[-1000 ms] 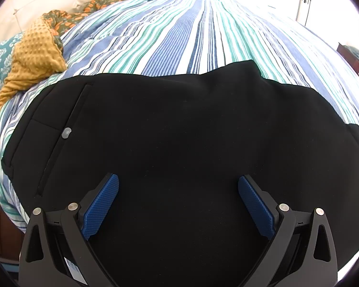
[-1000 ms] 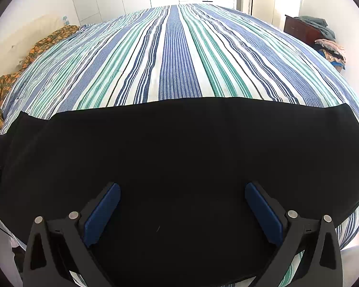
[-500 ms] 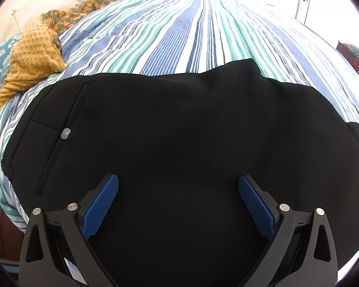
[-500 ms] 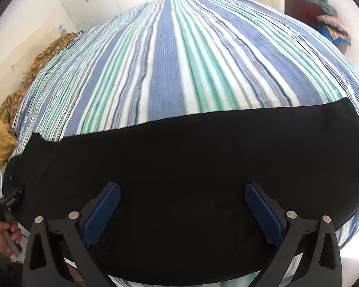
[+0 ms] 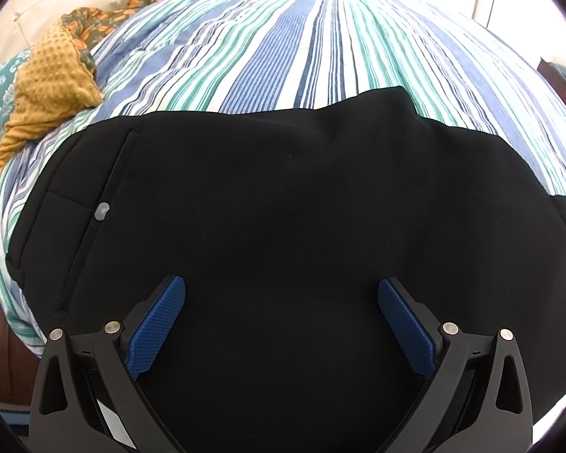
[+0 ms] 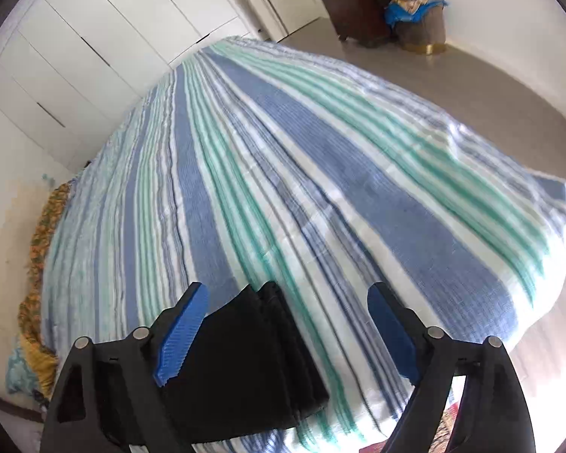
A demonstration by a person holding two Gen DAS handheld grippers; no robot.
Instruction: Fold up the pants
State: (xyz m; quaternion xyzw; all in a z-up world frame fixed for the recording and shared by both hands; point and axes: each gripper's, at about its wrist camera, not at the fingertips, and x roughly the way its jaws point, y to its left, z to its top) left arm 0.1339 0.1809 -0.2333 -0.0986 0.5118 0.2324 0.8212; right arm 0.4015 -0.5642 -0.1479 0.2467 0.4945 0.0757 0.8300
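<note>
Black pants (image 5: 283, 207) lie flat on a striped bedspread (image 5: 302, 45), waist end at the left with a grey button (image 5: 102, 211). My left gripper (image 5: 281, 298) is open and empty, just above the pants' near part. In the right wrist view only the leg-cuff end of the pants (image 6: 253, 347) shows, at the bottom left. My right gripper (image 6: 286, 309) is open and empty, with its left finger over the cuff edge and its right finger over the bedspread (image 6: 320, 188).
A mustard dotted blanket (image 5: 53, 79) and a floral cover (image 5: 105, 22) lie at the bed's left end. White wardrobe doors (image 6: 105, 45) stand beyond the bed. A wooden dresser (image 6: 354, 3) and a laundry basket (image 6: 419, 19) stand on the floor at the far right.
My right gripper has swung right along the pants to the cuff end, so its view now shows mostly bedspread and floor. My left gripper has stayed put.
</note>
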